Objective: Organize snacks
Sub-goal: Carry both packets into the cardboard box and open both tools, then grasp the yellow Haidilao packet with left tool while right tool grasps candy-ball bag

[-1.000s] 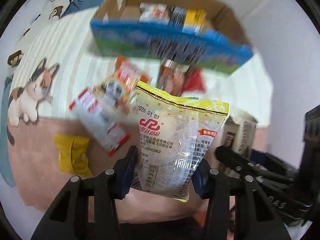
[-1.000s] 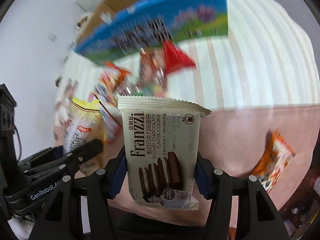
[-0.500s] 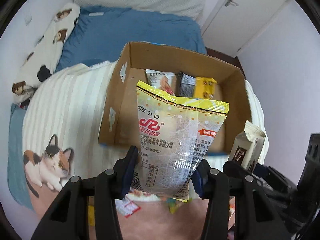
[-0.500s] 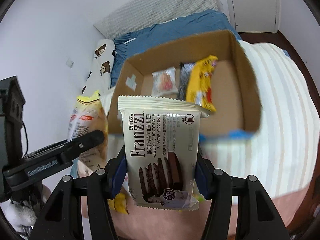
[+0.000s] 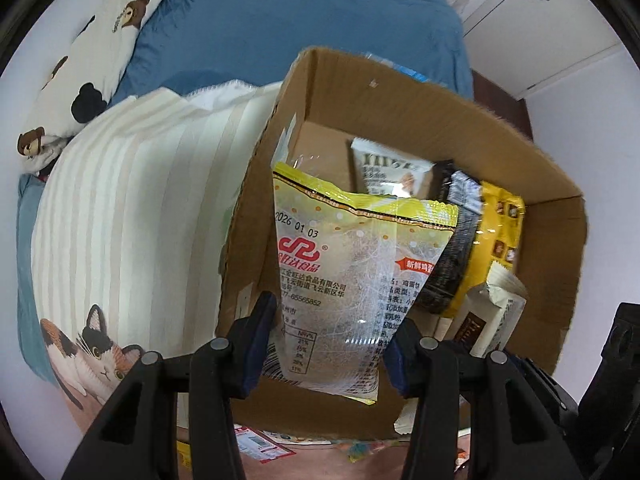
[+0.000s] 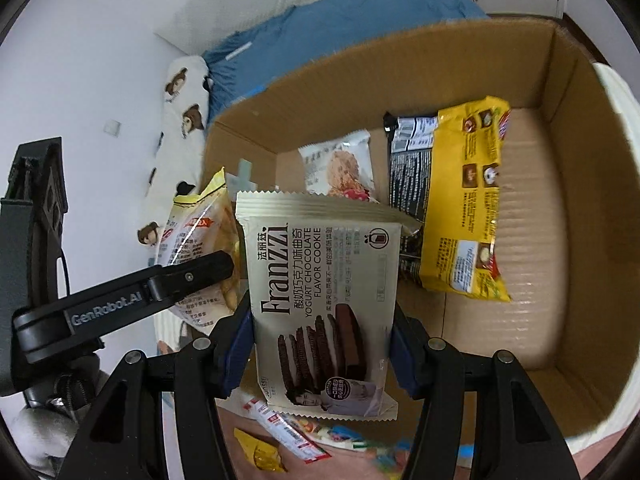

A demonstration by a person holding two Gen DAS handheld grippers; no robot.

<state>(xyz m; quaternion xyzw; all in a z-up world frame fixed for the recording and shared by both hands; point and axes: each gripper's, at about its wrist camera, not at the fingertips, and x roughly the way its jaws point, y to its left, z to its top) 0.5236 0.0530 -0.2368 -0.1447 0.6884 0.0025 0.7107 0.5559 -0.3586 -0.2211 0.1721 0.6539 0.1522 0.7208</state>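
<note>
Right wrist view: cookie pack [image 6: 324,304] pinched upright in right gripper [image 6: 322,350] above box [image 6: 560,240]. Left gripper [image 5: 330,336] pinched yellow bag [image 5: 352,280] beside it. Best released low, standing next to snacks [image 6: 460,200], one at a time.

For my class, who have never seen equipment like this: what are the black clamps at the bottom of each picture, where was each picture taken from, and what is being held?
The black clamps are handheld two-finger grippers; a person holds one in each hand. Each carries a fisheye camera looking along its fingers, so each picture is one gripper's own view. The left gripper grips a yellow-topped snack bag. The right gripper grips a Franzzi cookie pack. Both are raised in front of an open cardboard box that stands on a striped blanket on a bed. Inside lie a yellow packet, a black packet and a small white packet. More snacks lie loose below the box.
</note>
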